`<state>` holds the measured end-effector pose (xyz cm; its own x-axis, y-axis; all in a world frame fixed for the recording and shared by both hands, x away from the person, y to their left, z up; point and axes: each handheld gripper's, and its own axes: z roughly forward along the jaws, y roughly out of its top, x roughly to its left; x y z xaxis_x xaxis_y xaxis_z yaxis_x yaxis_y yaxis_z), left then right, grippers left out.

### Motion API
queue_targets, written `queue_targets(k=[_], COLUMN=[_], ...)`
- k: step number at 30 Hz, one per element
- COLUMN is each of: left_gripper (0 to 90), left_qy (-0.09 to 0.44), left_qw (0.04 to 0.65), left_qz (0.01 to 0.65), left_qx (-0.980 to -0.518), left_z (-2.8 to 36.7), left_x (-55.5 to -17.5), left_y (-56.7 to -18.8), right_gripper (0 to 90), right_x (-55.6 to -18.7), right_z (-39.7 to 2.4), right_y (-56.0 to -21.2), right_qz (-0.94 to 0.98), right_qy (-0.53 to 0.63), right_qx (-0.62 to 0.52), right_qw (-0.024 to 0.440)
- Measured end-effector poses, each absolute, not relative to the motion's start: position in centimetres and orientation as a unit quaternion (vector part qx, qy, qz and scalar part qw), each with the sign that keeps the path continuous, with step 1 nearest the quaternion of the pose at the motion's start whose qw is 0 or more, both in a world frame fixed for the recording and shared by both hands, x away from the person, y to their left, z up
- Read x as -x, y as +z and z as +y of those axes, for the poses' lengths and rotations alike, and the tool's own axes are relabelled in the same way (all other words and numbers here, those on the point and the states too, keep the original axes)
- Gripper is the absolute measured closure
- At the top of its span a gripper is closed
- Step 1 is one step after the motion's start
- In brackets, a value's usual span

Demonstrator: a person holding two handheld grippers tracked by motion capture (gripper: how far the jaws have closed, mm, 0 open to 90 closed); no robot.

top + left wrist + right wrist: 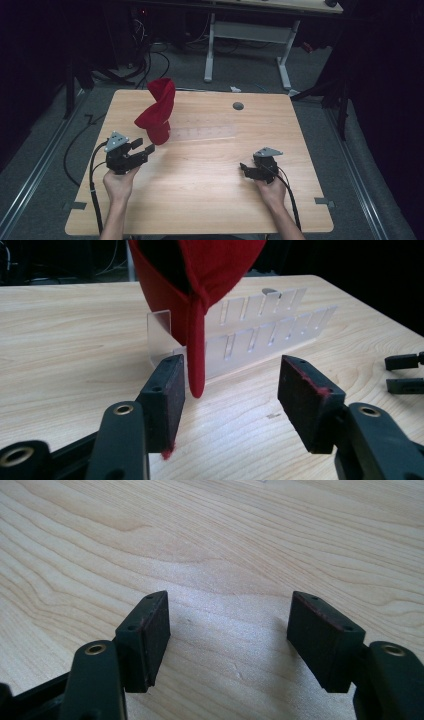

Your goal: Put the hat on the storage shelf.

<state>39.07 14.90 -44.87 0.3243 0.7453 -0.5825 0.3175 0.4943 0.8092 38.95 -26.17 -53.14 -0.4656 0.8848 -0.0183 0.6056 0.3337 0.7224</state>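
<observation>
Nearby, left claw (230,400) apart beside red cap (157,112) on clear rack (250,335), right claw (227,640) apart over bare table (210,185)

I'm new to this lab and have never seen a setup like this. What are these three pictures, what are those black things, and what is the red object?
No machine is moving here: a person sits at a wooden table and holds handheld tongs in each hand. The high view looks down from above; the left tongs show at its left, the right tongs at its right. The other two pictures come from cameras riding on each tool, looking along its two black jaws.

On the table stands a clear plastic rack with slots. A red cap sits propped on one end of it, its strap hanging down.

Nothing is held. The left tongs stand open near the strap, apart from it; the right tongs are open over bare wood.
</observation>
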Motion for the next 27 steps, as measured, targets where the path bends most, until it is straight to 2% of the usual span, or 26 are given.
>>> queue_targets(k=[11, 27], left_gripper=[36.0, 35.9], left_qy=[0.138, 0.123], left_qw=[0.649, 0.641], left_qz=[0.554, 0.543], left_qx=[-0.502, -0.529], left_z=[14.0, 11.8], left_x=[-38.3, -37.4], left_y=[-45.6, -47.0], right_gripper=[33.9, 33.9], right_x=[-39.0, -39.0], right_z=[-26.2, -26.2], right_y=[-53.1, -53.1], right_qz=[0.789, 0.789], right_qy=[0.332, 0.332], right_qx=[-0.472, -0.472], right_qw=[0.21, 0.21])
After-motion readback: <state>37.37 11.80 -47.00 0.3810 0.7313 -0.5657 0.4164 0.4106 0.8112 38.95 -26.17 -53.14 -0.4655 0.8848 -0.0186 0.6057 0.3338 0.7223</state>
